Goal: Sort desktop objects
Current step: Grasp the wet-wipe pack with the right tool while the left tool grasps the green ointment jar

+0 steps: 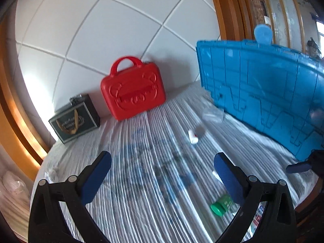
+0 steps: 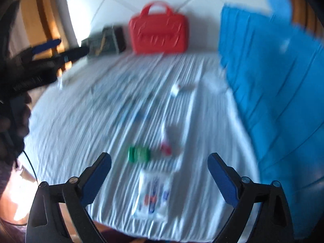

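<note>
My left gripper (image 1: 162, 162) is open and empty above the cloth-covered table (image 1: 141, 202). A small white bottle (image 1: 193, 137) lies ahead of it, and a green-capped bottle (image 1: 220, 204) lies by its right finger. My right gripper (image 2: 159, 162) is open and empty over the table's near edge; this view is blurred. The green-capped bottle (image 2: 139, 154), a red-capped item (image 2: 166, 148), a white packet with blue and orange print (image 2: 152, 196) and the white bottle (image 2: 175, 90) lie ahead of it. A blue case lid (image 1: 263, 93) stands open at the right.
A red bear-embossed carry case (image 1: 132, 90) and a dark box (image 1: 75, 119) stand against the white tiled wall. A clear plastic piece (image 1: 213, 114) lies by the blue lid (image 2: 273, 81). The left gripper shows at the right view's left edge (image 2: 50, 52). Wooden frames flank the table.
</note>
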{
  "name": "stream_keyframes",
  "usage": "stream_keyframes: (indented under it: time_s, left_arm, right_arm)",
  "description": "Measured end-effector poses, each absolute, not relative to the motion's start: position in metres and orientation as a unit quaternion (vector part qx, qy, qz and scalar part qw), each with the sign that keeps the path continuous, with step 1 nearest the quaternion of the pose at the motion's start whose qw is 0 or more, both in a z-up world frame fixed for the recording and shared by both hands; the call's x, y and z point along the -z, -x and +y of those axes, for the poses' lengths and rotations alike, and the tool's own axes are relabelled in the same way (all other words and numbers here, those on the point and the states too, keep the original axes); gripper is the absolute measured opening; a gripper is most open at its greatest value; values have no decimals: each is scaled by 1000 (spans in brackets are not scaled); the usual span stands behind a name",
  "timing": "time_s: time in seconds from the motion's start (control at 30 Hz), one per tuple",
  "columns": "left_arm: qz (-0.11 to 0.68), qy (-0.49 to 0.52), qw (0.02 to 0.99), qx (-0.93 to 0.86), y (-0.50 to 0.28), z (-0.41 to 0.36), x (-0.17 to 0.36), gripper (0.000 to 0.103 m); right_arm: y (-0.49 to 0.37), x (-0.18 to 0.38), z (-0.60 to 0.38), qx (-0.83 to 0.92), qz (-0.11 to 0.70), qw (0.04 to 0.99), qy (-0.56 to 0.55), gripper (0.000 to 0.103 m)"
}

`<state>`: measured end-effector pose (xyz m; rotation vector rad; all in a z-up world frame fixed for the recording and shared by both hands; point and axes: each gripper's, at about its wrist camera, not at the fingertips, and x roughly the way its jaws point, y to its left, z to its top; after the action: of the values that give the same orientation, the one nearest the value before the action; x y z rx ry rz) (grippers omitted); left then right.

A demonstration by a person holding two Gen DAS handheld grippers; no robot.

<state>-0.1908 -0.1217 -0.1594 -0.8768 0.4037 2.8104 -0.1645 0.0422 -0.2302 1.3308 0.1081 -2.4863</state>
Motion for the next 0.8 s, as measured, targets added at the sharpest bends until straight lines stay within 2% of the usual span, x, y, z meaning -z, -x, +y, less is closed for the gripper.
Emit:
stream_keyframes:
  time_s: [0.17, 0.23, 0.3, 0.37, 0.4, 0.47, 0.6, 0.67, 0.77, 0.8]
  left_arm:
    - [144, 344, 90, -924, 178, -119, 206, 103]
    - [160, 355, 100, -916, 172, -115, 221, 103]
    - [171, 367, 127, -905, 172, -110, 234, 103]
    - [186, 372, 161, -895, 174, -102, 247, 103]
    - [193, 378, 185, -887, 176, -96, 254, 103]
    - [207, 384, 226, -871, 183, -84, 269, 103]
    - [222, 408, 299, -834, 201, -64, 300, 102]
    - [230, 421, 329, -814, 210, -54, 312, 92]
    - [236, 439, 361, -788, 223, -44, 325, 70]
    - [241, 449, 368, -777, 226, -41, 331, 54]
  right_arm:
    - [167, 317, 33, 834, 38, 170, -523, 90]
    - [167, 336, 29, 827, 53, 168, -534, 84]
    - [164, 354, 25, 819, 72, 167, -544, 71]
    - [162, 362, 18, 822, 108, 162, -535, 68]
    - [161, 362, 18, 823, 105, 167, -533, 58]
    - [164, 359, 26, 822, 81, 174, -536, 48]
    - [164, 347, 51, 833, 63, 157, -526, 47]
    - [162, 344, 61, 836, 59, 149, -525, 47]
    - [163, 344, 72, 839, 48, 138, -525, 48]
    - [163, 344, 74, 838, 45, 136, -527, 48]
